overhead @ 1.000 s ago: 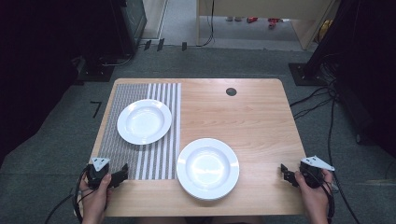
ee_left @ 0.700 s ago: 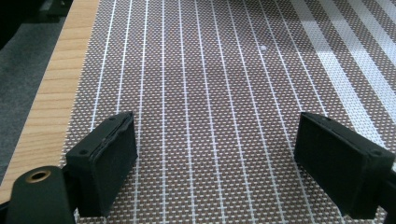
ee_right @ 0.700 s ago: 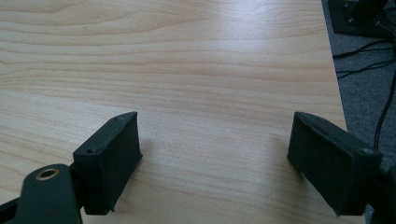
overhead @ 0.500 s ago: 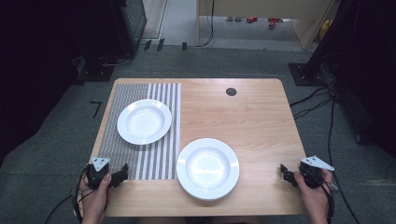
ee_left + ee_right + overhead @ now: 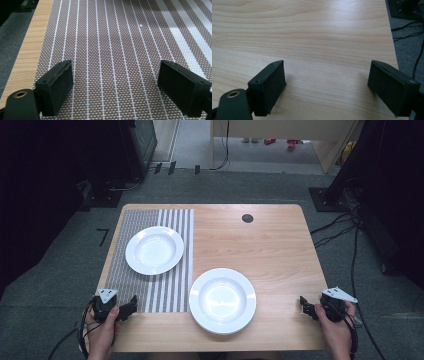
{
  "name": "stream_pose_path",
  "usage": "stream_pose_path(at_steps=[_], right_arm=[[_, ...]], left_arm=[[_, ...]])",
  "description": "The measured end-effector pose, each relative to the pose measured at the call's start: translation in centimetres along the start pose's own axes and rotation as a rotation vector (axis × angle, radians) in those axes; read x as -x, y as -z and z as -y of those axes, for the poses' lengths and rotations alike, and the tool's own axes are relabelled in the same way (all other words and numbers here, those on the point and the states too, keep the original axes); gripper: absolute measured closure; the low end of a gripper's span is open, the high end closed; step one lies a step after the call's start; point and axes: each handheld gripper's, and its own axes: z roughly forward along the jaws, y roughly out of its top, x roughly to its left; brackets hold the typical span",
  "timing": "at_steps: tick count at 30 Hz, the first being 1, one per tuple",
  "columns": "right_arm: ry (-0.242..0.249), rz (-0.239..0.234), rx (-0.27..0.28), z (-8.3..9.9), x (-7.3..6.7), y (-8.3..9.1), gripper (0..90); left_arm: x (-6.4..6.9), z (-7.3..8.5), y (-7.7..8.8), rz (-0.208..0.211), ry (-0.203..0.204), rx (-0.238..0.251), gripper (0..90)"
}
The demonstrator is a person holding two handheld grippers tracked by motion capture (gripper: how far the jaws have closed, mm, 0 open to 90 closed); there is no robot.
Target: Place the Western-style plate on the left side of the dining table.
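Two white plates sit on the wooden table (image 5: pixel 270 250) in the high view: the far plate (image 5: pixel 154 250) lies on the striped placemat (image 5: pixel 131 275) toward the left, and the near plate (image 5: pixel 222 300) rests on bare wood just right of the mat's right edge, close to the table's front edge. Both plates hold nothing. The left gripper (image 5: pixel 129 307) rests at the mat's near left corner, held in a hand (image 5: pixel 100 332), well apart from both plates; the right gripper (image 5: pixel 306 308) sits near the front right corner in the other hand (image 5: pixel 336 330), with open wood between it and the near plate. The right half of the table is bare apart from a small dark round hole (image 5: pixel 247 218) near the back edge. Grey carpet surrounds the table, with cables (image 5: pixel 345 227) trailing on the right and dark equipment at the sides. In the left gripper view, the left gripper (image 5: pixel 115 85) has its jaws spread wide with nothing between them, over the woven mat, the table's wooden edge and carpet showing at the left. In the right gripper view, the right gripper (image 5: pixel 327 85) is likewise spread wide and grasps nothing, above bare wood grain, with the table's right edge, carpet and cables at the upper right.
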Motion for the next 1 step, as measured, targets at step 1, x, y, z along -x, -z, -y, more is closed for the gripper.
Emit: stream_pose_path(at_steps=[1], right_arm=[[-0.002, 0.001, -0.001, 0.0, -0.01, 0.01, 14.3]], left_arm=[[0.0, 0.0, 0.0, 0.0, -0.001, 0.0, 13.1]])
